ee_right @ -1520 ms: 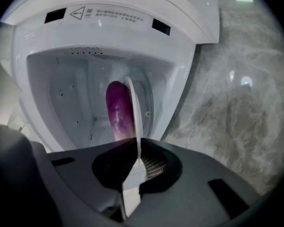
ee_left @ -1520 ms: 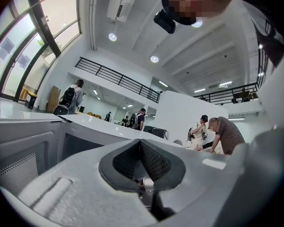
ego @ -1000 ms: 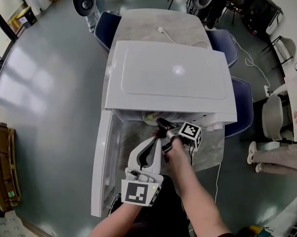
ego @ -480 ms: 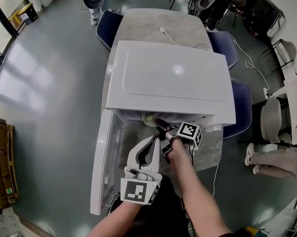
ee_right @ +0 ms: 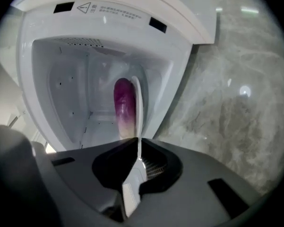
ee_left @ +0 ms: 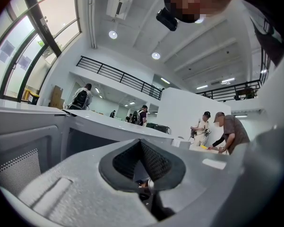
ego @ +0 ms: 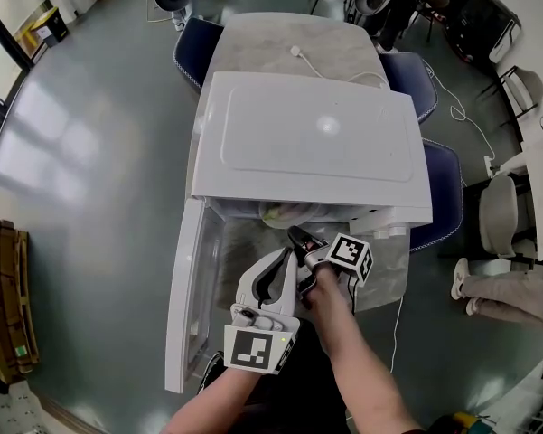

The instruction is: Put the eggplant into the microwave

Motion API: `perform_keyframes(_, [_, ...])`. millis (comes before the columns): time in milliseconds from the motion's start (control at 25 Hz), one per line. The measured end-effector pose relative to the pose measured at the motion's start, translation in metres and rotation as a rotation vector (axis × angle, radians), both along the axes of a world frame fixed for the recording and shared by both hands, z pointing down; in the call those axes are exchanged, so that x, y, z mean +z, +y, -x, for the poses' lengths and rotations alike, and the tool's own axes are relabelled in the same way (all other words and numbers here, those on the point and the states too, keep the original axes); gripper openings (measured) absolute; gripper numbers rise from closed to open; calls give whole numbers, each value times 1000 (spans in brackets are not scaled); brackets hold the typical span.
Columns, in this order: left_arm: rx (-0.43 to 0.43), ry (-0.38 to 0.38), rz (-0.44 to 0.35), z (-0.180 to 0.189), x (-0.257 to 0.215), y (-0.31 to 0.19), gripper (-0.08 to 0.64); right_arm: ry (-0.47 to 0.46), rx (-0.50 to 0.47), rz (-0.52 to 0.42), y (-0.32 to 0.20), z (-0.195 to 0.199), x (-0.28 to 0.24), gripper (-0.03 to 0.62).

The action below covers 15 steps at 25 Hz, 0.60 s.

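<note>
The white microwave [ego: 312, 138] stands on a marble table with its door [ego: 188, 306] swung open to the left. The purple eggplant [ee_right: 124, 107] lies inside the white cavity [ee_right: 71, 93]; in the head view the microwave's top hides most of it. My right gripper [ego: 298, 239] hangs just in front of the opening, pointing in. Its jaws are closing with nothing between them, and its white fingers [ee_right: 136, 103] lie almost together, short of the eggplant. My left gripper [ego: 287, 259] sits just below and left of it, shut and empty, with its pads [ee_left: 151, 160] meeting.
The marble tabletop [ee_right: 236, 103] runs on to the right of the microwave. A white cable with a plug [ego: 294, 53] lies on the table behind it. Blue chairs [ego: 191, 48] [ego: 444, 197] stand around the table, and people stand at the back of the room.
My right gripper has drawn back a little from the microwave opening, toward me. The left gripper and the door have stayed where they were.
</note>
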<state>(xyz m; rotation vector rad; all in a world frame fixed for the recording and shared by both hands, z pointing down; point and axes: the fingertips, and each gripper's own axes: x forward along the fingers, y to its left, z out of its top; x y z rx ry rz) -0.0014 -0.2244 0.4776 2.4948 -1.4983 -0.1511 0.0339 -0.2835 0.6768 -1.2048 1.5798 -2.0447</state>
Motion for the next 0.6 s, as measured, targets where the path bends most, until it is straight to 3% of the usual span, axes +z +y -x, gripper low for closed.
perform_keyframes(80, [3,-4,2,-1,2,0,9,21,-20,-25,-7,1,-3,6])
perform_keyframes(600, [-14,-20,17,6,10,1,9,85,-79,-94,-35,7,2,3])
